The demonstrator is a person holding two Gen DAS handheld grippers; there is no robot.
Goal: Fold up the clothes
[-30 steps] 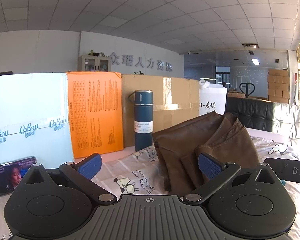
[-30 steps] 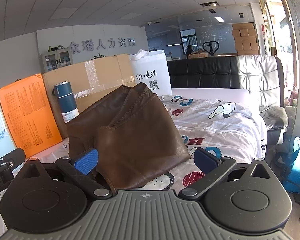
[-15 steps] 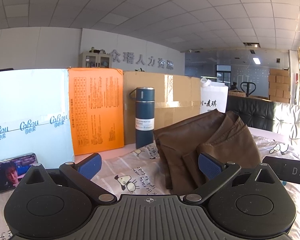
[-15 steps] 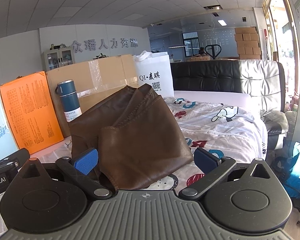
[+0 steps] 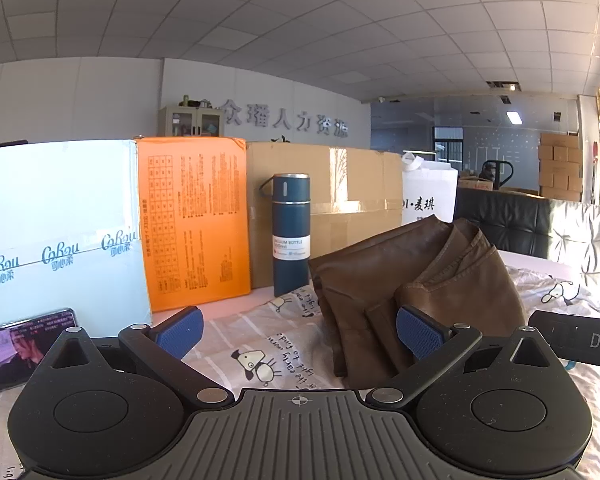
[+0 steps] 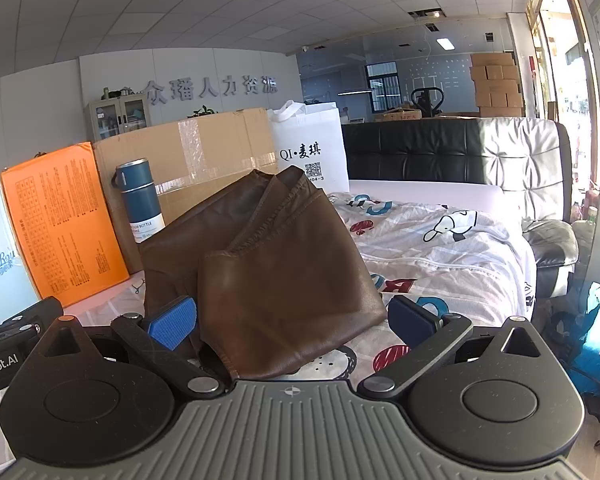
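Observation:
A brown leather-like garment (image 5: 412,280) lies folded in a compact bundle on the cartoon-print bedsheet (image 5: 260,332). In the right wrist view the same garment (image 6: 276,264) fills the middle, its near edge lying between the blue pads. My left gripper (image 5: 300,334) is open and empty, held above the sheet just left of the garment. My right gripper (image 6: 292,320) is open too, hovering at the garment's near edge with nothing pinched. The other gripper's black body shows at the left edge of the right wrist view.
A dark blue vacuum bottle (image 5: 291,236) stands behind the garment. Orange (image 5: 192,220), pale blue (image 5: 56,232) and brown cardboard boxes (image 5: 352,196) and a white bag (image 6: 312,148) line the back. A phone (image 5: 24,344) leans at left. A black headboard (image 6: 452,152) bounds the bed.
Both grippers have tilted or risen slightly, so the scene sits a little lower in each view. The garment has not moved and both grippers stay open.

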